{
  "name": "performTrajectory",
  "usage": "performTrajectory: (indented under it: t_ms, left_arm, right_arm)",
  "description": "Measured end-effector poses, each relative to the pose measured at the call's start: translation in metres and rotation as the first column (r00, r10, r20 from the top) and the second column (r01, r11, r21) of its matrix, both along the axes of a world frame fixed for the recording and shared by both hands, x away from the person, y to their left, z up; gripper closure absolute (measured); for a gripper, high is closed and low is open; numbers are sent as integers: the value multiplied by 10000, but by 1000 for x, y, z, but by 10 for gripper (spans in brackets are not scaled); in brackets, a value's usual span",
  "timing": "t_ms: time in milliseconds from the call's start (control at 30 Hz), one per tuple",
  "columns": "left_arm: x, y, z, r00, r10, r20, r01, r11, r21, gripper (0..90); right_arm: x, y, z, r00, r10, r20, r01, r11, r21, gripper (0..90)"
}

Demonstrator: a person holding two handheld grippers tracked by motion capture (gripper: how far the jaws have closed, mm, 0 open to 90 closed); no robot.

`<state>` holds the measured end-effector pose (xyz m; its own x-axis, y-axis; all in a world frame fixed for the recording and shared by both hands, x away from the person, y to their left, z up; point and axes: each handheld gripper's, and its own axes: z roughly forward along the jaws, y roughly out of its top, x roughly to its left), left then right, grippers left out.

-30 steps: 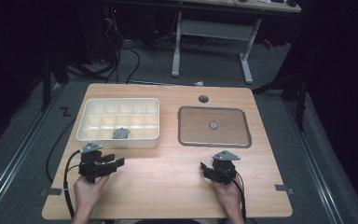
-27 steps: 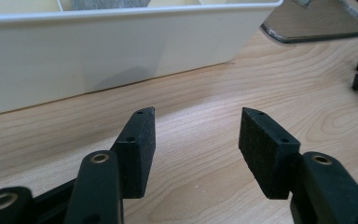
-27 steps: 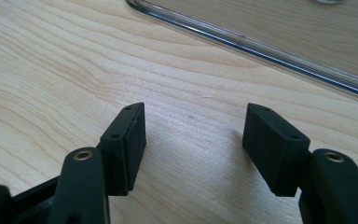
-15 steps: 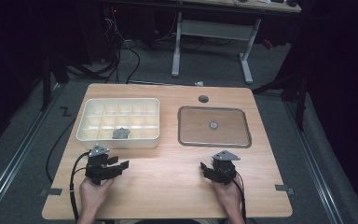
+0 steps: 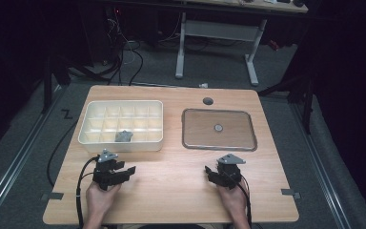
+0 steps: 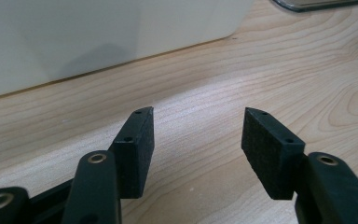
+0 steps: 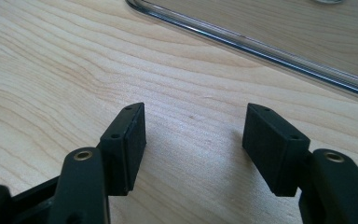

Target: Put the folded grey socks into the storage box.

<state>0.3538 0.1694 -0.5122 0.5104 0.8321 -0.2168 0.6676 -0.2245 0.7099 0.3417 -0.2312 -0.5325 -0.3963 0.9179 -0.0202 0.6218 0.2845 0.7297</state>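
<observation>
Left tongs [image 5: 126, 171]: I see the jaws standing wide with bare table [image 5: 171, 186] between them; nothing is held.
Right tongs [image 5: 210, 172]: I see the jaws wide as well, with wood grain alone in the gap.
Compartment box [image 5: 88, 138]: cream, divided into cells, just ahead of my left tongs; its near wall fills the top of the left gripper view [image 6: 98, 37]. Apart from the pads, not touching.
Grey piece [image 5: 123, 136]: lies in a near-row cell of the box, ahead of the left tongs and behind the box wall. That wall stands between tongs and piece.
Tray [image 5: 219, 147]: metal-rimmed and shallow, ahead of my right tongs; its rim crosses the top of the right gripper view [image 7: 261, 51]. Near, not touching.
Small round item [image 5: 218, 128]: rests at the tray's centre, well beyond the right tongs.
Hole in table [image 5: 208, 101]: beyond the tray, far side.
</observation>
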Motion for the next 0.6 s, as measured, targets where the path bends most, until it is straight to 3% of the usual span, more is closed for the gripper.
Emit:
performTrajectory:
  t_ms: [600]
  left_arm:
    - [3, -13, -8, 9993, -16, 365, -4, 9985, 541, 443]
  right_arm:
    - [0, 0, 0, 10000, -1, -7, 1, 10000, 9, 397]
